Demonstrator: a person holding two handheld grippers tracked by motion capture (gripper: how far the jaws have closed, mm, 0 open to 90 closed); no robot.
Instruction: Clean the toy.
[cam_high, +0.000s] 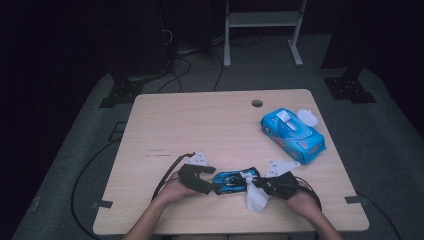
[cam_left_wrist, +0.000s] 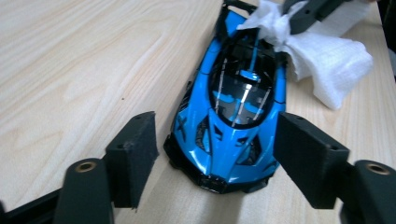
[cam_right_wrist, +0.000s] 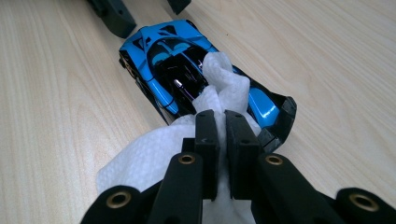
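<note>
My right tongs (cam_right_wrist: 222, 122) are pressed together on a white wipe (cam_right_wrist: 154, 154), pinching a bunch of it and holding it against the rear of the blue toy car (cam_right_wrist: 177, 60). The car (cam_high: 231, 181) sits near me at the middle of the table (cam_high: 200, 125), lengthwise from left to right, between my two hands. My left tongs (cam_left_wrist: 217, 158) stand spread around the car's nose; the right pad (cam_left_wrist: 308, 158) looks to be just touching the bodywork, the left pad (cam_left_wrist: 133, 156) stands a little off it, so nothing is clamped yet.

The car I judge light, hard and glossy, so it will skate on the smooth wood when I rub it. I'd grip it across the flanks at the nose, low on the body, not on the thin black trim or the cabin glass, which may be brittle. The wipe is soft and limp; it wants a firm pinch well into the bunch or it will slip out. The blue wipe pack (cam_high: 292, 135) lies at the far right, lid open.
</note>
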